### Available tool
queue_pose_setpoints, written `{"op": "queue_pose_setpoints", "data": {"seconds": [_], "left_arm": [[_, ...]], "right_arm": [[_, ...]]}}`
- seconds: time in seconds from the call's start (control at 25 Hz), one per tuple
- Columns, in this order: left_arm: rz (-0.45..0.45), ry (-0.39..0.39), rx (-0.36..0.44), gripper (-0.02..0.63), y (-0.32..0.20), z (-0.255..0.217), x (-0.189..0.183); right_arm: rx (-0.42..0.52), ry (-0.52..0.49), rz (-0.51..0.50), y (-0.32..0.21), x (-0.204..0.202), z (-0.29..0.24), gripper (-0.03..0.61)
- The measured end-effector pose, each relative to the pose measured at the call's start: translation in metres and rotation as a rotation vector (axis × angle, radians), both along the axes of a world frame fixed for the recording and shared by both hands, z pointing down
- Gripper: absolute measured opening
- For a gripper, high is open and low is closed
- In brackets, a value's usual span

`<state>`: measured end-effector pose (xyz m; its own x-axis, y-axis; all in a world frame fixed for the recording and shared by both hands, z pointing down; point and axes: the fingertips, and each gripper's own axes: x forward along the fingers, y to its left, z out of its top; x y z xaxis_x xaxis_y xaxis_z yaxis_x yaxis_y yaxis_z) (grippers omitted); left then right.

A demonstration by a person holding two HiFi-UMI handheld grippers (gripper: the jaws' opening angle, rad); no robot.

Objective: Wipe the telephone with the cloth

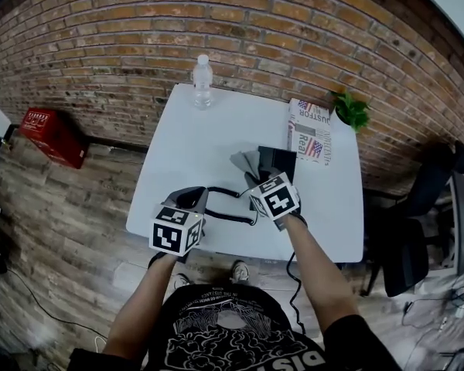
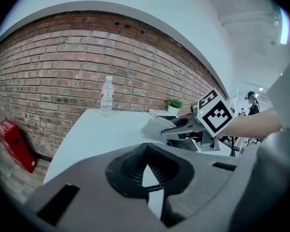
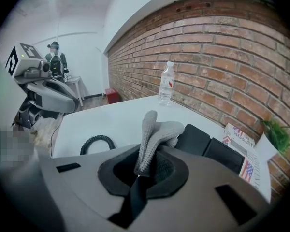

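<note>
the right hand-held gripper (image 3: 143, 170) was clamped on the grey cloth (image 3: 154, 129) beside the black telephone (image 3: 222, 154); the left hand-held gripper (image 2: 146, 168) had its tips together, holding nothing, above the tabletop (image 1: 205, 134).

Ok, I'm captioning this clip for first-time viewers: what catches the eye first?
The grey cloth pinched upright in the right gripper's tongs, beside the black telephone mid-table. Behind, a red brick wall fills the view, with a lone water bottle at the white table's far edge.
</note>
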<state>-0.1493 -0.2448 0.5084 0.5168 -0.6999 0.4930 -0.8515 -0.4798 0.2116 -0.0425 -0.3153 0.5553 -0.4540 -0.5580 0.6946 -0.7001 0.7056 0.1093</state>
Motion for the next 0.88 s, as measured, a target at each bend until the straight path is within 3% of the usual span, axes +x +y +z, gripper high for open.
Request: {"op": "queue_pose_setpoints", "data": {"seconds": [0.88], "left_arm": [[0.072,0.019,-0.015,0.006,0.022,0.006,-0.005]], "right_arm": [[-0.084,-0.027,0.073,0.06,-0.005,0.029,0.012]]}}
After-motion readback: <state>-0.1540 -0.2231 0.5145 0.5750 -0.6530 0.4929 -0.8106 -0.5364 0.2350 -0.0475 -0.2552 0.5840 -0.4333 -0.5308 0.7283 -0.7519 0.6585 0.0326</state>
